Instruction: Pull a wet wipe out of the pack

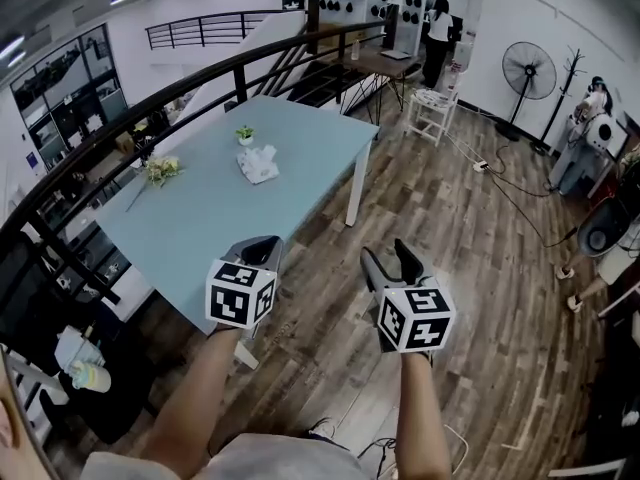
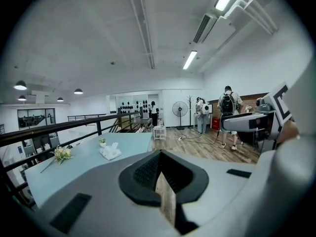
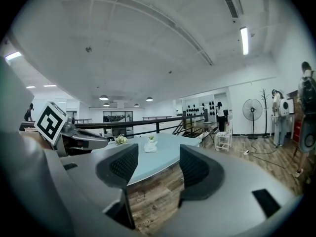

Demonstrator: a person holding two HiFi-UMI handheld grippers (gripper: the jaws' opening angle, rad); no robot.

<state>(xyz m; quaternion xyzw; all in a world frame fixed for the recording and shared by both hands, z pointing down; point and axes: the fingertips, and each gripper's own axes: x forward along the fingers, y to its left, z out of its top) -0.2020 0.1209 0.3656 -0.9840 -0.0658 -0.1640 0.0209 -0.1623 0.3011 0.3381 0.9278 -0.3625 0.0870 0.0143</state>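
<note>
left tool [image 1: 262,243] is sitting clenched, empty, at the desk [image 1: 200,218] near edge; right tool [image 1: 392,253] is hanging released, empty, beside the desk; wet wipe pack [image 1: 258,164] is lying mid-desk.

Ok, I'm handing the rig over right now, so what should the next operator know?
Left gripper: shut, empty.
Right gripper: open, empty.
Pack: lying on the table, next to the small plant; the flowers are nearer the railing.
Done: nothing yet. Both grippers are well short of the pack and no wipe is held.
Left: move up to the table, probably steady the pack with one gripper, and pull a wipe out with the other.
</note>
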